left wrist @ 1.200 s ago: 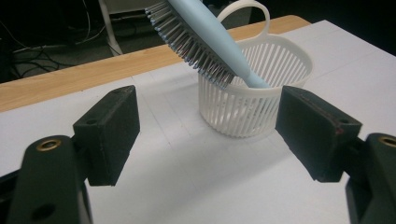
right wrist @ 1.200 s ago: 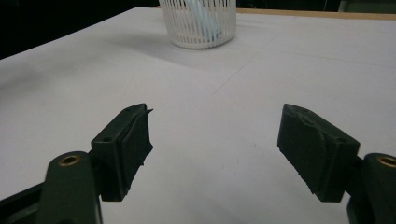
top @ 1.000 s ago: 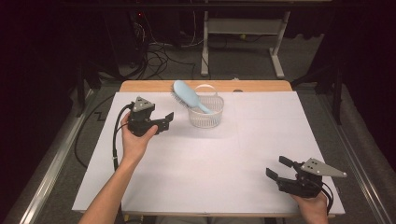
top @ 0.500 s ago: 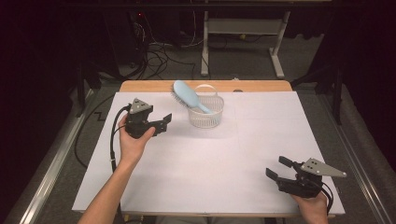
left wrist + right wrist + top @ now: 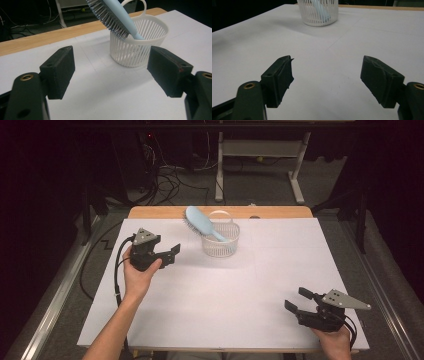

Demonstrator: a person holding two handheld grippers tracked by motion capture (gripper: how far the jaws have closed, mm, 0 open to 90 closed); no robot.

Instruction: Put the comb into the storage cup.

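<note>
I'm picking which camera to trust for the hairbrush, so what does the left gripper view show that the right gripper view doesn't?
The left gripper view shows the blue hairbrush up close: its bristled head sticks out over the rim of the white basket, handle end down inside, and the basket's loop handle shows behind it. The left hand-held gripper is open, with nothing between its jaws.

The right gripper view shows the right hand-held gripper, open over bare white paper, and just the basket's lower wall with the pale handle behind its slats.

Both show the basket and the white table cover.

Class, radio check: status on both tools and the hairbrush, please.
Left tool open, aimed at basket. Right tool open, near table edge. Hairbrush propped in basket, handle down. Nothing in the way.
</note>
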